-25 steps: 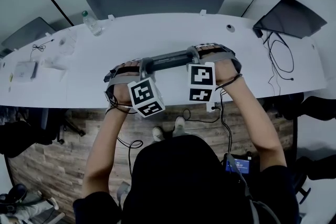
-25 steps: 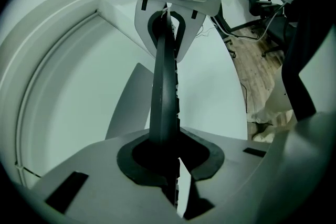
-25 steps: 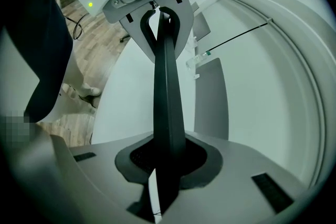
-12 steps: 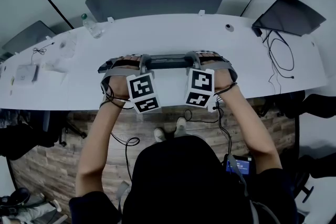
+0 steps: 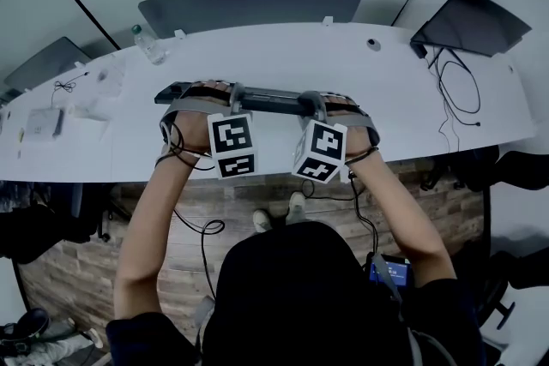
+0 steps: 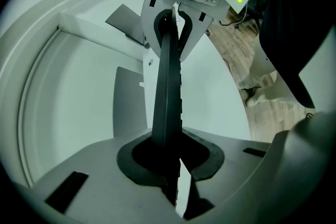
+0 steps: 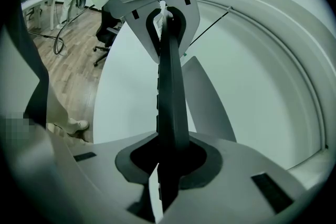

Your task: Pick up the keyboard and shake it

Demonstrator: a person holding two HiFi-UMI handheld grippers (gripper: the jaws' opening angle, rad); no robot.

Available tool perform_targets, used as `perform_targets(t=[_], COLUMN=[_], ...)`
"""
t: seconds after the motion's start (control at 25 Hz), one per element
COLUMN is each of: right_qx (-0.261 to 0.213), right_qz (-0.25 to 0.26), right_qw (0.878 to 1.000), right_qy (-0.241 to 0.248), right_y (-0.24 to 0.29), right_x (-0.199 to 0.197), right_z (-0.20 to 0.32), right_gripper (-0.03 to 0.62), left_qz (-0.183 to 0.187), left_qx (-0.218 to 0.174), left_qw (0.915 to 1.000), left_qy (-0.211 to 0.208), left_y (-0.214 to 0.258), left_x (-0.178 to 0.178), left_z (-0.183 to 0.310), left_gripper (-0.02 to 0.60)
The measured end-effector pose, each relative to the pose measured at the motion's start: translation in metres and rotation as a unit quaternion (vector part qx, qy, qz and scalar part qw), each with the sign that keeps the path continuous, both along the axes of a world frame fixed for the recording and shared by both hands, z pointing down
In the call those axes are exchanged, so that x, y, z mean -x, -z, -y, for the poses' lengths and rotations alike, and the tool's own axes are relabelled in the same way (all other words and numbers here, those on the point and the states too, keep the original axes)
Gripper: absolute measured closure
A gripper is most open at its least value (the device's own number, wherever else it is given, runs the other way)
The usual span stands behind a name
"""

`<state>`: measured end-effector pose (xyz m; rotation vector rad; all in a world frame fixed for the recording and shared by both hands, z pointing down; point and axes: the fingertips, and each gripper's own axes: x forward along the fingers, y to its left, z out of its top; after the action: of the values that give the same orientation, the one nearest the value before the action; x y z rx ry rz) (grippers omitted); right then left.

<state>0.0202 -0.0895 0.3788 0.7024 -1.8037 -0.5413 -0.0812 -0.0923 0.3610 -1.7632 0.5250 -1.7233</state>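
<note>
White curved surface (image 5: 412,90) lies open beyond both claws. Clear bottle (image 5: 147,40) stands well left of the left claw (image 5: 235,96), which is clamped on the dark keyboard (image 5: 268,102). The keyboard spans the gap to the right claw (image 5: 314,105), clamped on it too, near the surface's front edge. Each claw carries a black-and-white marker cube (image 5: 232,146). Laptop (image 5: 472,23) sits far right.
</note>
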Motion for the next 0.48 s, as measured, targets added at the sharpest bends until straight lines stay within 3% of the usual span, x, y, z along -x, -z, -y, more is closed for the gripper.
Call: perform_targets(t=[0.48], right_qx=[0.018], right_qz=[-0.003], right_qw=[1.000], right_qy=[0.000], right_y=[-0.003], right_x=[-0.005], right_z=[-0.010], right_gripper=[0.513], left_qz=[0.004], left_qx=[0.020], left_qw=[0.9998], left_qy=[-0.005], left_y=[-0.003], left_x=[-0.004], left_z=[-0.010], left_gripper=[0.497])
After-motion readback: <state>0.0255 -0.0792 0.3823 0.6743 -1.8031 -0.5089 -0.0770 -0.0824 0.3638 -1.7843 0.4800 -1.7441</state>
